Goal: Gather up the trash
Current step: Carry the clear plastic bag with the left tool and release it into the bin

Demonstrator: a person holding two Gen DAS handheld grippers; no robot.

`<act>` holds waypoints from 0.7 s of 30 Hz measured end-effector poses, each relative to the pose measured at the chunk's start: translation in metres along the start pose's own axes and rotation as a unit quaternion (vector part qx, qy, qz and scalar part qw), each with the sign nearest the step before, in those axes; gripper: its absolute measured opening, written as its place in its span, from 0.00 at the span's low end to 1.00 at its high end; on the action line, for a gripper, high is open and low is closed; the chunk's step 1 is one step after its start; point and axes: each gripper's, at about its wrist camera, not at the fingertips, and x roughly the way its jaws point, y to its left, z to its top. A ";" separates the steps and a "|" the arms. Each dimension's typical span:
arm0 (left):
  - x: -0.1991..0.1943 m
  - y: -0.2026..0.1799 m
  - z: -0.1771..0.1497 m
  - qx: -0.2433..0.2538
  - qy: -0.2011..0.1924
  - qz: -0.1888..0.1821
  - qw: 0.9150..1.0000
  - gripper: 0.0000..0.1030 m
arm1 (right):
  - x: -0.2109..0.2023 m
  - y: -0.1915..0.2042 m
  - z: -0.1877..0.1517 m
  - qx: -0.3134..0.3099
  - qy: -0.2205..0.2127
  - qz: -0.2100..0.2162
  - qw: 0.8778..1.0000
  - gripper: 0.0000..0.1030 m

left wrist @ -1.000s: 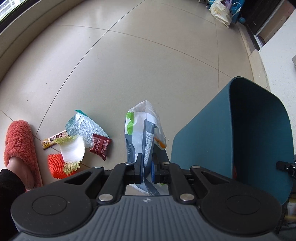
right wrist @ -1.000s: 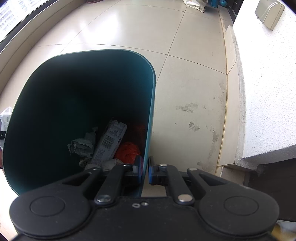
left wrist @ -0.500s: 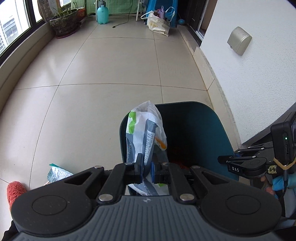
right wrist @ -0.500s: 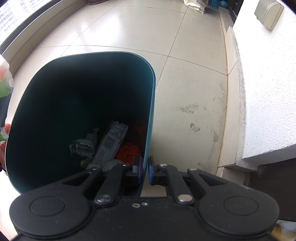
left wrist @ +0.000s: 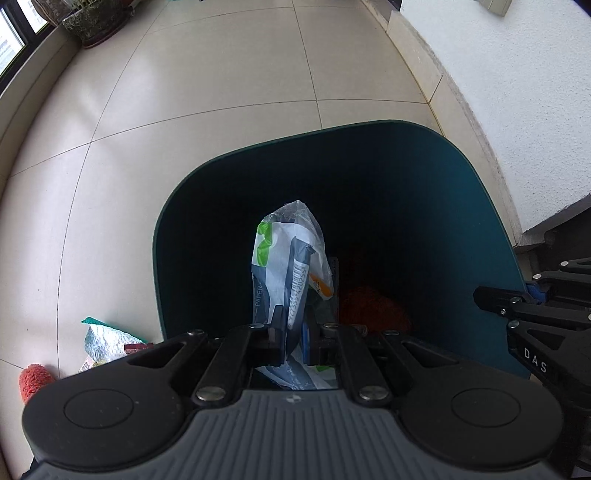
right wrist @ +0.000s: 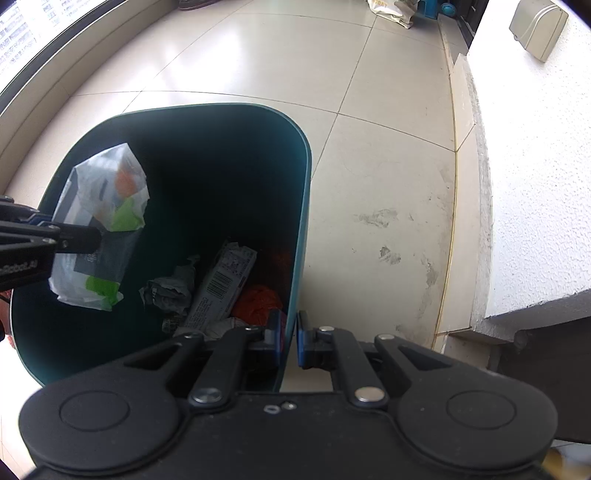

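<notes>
A teal bin stands on the tiled floor, and my left gripper hangs over its mouth. That gripper is shut on a white, green and grey plastic wrapper. In the right wrist view the left gripper comes in from the left, holding the wrapper above the bin's inside. My right gripper is shut on the bin's near right rim. It also shows at the right edge of the left wrist view as the right gripper. In the bin lie a barcode wrapper, crumpled paper and an orange net.
Left of the bin on the floor lie a silver foil bag and a red fuzzy slipper. A white rough wall with a low ledge runs close along the bin's right. A plant pot stands far back left.
My left gripper swung right with the wrapper, from beside the floor litter to over the bin's mouth. The right gripper kept still on the rim.
</notes>
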 end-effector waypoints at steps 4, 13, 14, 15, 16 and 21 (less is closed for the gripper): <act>0.019 -0.002 -0.001 0.005 0.022 -0.003 1.000 0.08 | -0.001 -0.001 0.000 0.003 0.000 0.005 1.000 0.07; 0.031 -0.004 -0.006 0.015 0.035 -0.010 0.999 0.17 | -0.001 -0.004 0.000 0.006 -0.001 0.012 1.000 0.08; 0.031 -0.003 -0.007 0.013 0.034 -0.013 0.999 0.20 | -0.002 -0.004 0.001 0.006 -0.001 0.012 1.000 0.08; 0.030 -0.002 -0.007 0.010 0.032 -0.015 0.999 0.22 | -0.002 -0.004 0.000 0.006 -0.001 0.012 1.000 0.08; 0.030 0.000 -0.009 0.006 0.030 -0.018 0.999 0.24 | -0.001 -0.004 0.000 0.006 -0.001 0.012 1.000 0.08; 0.016 0.011 -0.014 -0.009 0.007 -0.040 0.999 0.35 | -0.002 -0.003 0.001 0.006 -0.001 0.011 1.000 0.08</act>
